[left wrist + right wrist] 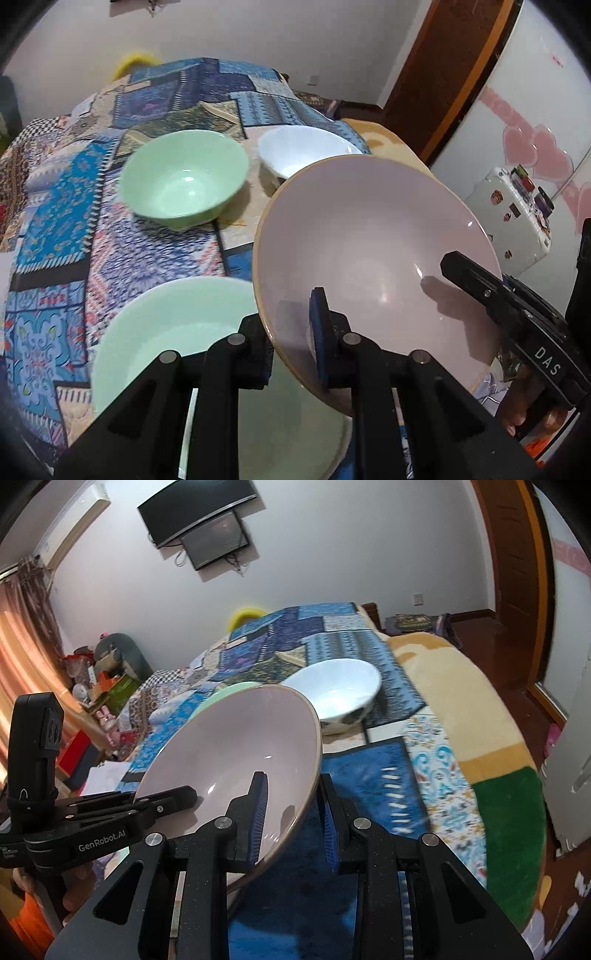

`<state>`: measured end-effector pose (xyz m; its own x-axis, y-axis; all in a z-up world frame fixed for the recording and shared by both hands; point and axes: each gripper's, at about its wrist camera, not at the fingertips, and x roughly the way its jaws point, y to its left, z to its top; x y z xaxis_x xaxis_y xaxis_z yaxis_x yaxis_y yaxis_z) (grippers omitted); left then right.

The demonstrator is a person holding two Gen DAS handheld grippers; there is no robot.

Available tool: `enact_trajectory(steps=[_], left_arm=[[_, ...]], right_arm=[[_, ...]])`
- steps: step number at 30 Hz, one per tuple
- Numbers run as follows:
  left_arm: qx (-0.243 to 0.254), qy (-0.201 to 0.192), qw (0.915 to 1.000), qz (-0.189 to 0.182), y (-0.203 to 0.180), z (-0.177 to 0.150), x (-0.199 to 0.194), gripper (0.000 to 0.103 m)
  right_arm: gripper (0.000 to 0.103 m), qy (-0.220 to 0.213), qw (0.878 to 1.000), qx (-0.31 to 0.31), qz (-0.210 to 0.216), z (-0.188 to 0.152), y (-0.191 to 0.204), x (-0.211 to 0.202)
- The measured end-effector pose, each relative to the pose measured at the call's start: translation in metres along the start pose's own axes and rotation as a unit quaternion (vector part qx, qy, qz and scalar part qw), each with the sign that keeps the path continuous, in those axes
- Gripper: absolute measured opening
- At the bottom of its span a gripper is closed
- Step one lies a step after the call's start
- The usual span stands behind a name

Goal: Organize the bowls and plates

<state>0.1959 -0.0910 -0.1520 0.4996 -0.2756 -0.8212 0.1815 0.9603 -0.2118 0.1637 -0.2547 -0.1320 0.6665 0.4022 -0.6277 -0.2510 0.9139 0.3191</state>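
Both claws grip one pink plate (369,240): left gripper (291,347) and right gripper (291,819) clamp opposite rims, holding it tilted above a green plate (177,325). Beyond, on the patchwork bedspread (55,221), sit a green bowl (184,184) and white bowl (336,690).

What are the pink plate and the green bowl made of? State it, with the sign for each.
Pink plate: probably glazed ceramic; glossy, with sharp light glints and a tan, unglazed-looking rim. Green bowl: glazed ceramic or melamine, hard to tell; smooth, even pastel colour with a soft sheen inside.
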Motion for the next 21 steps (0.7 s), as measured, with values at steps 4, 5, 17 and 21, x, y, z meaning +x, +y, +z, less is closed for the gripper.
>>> enact_trajectory(steps=[4,5,17,21], left_arm=[[-0.013,-0.013,0.9998,0.008,0.018,-0.009,-0.019,0.017],[-0.016,-0.015,0.9997,0.010,0.022,-0.012,-0.024,0.017],[-0.064,-0.045,0.9965,0.030,0.082,-0.043,-0.066,0.017],[-0.081,-0.055,0.9944,0.039,0.105,-0.056,-0.080,0.017]], right_arm=[[0.025,0.003,1.000,-0.003,0.016,-0.001,0.018,0.005],[0.025,0.005,1.000,-0.006,0.020,-0.001,0.024,0.008],[0.025,0.024,0.997,-0.043,0.053,-0.010,0.087,0.033],[0.025,0.033,0.996,-0.060,0.062,-0.015,0.108,0.043]])
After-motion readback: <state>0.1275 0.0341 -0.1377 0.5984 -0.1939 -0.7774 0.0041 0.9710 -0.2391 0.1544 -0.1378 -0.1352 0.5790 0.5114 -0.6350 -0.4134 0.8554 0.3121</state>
